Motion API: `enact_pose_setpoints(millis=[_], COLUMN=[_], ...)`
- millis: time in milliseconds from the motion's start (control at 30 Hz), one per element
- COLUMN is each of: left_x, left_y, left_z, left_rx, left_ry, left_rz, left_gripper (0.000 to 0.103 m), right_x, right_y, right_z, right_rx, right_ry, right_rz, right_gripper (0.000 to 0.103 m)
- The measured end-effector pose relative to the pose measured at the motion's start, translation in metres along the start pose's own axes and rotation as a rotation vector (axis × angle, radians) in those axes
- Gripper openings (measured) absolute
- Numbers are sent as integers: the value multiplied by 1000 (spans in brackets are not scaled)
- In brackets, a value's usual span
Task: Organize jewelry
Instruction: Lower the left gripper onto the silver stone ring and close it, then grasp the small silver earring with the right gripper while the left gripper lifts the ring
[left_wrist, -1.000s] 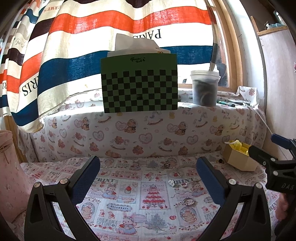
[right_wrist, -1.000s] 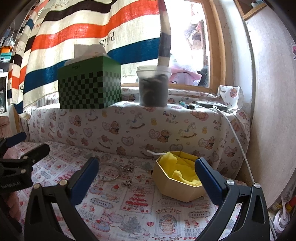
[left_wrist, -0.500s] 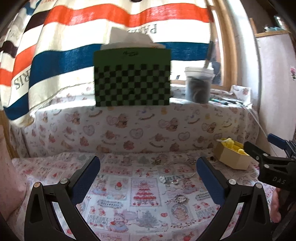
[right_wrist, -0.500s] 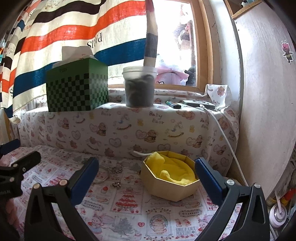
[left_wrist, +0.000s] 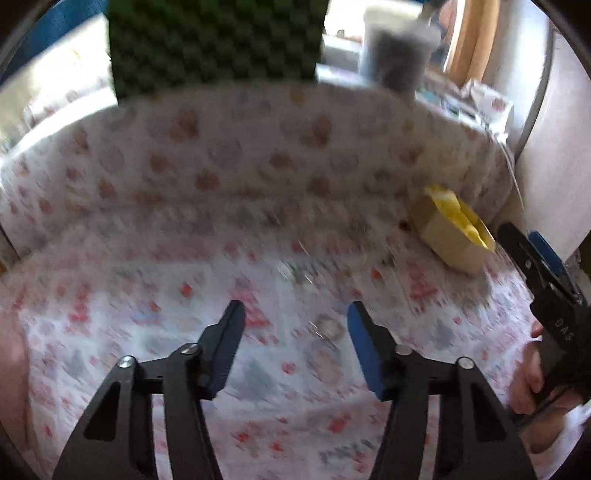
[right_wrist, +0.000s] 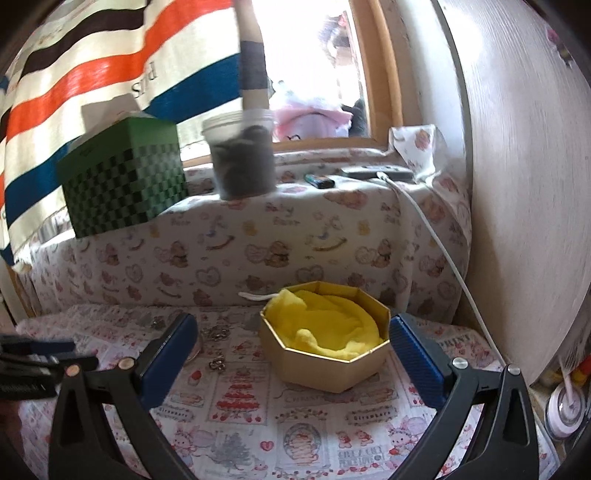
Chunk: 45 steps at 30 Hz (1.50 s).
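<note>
Jewelry (right_wrist: 218, 345) sits scattered on the patterned cloth (right_wrist: 314, 424), at about 9 o'clock from the gold box (right_wrist: 325, 354), whose yellow lining probably cushions it. Left gripper (left_wrist: 295, 325) has just been closing, now half open and empty, a blurry silver piece (left_wrist: 327, 326) on the cloth below the gap. Right gripper (right_wrist: 291, 354) gapes wide around the box, holding nothing. Only the right view is sharp enough to show the lining and chains.

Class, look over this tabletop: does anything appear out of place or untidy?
Yes. Small jewelry pieces lie scattered loose on the printed cloth, left of the gold octagonal box, which holds only a crumpled yellow cloth. Nothing looks spilled or broken.
</note>
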<state>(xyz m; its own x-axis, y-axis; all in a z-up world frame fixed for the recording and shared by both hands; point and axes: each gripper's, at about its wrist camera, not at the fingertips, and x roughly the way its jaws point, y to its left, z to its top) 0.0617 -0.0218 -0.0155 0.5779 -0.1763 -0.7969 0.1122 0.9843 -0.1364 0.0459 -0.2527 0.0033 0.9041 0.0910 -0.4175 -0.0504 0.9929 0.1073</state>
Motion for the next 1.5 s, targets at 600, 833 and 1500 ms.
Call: enact_pose_setpoints(millis=[600,833,1500], left_x=[55,61,8], left_y=[-19,-26,9], left_z=[9,10,52], left_rx=[-38,26,7], left_ry=[223,247,-60], left_rz=[40,76,50], left_gripper=[28,25,20], right_x=[0,-2,58], right_y=[18,15,59], right_z=[-6,-4,18], right_rx=[-112,-101,-86], right_ry=[-11,-27,503], right_rz=[-28,-26,197], right_gripper=[103,103,19])
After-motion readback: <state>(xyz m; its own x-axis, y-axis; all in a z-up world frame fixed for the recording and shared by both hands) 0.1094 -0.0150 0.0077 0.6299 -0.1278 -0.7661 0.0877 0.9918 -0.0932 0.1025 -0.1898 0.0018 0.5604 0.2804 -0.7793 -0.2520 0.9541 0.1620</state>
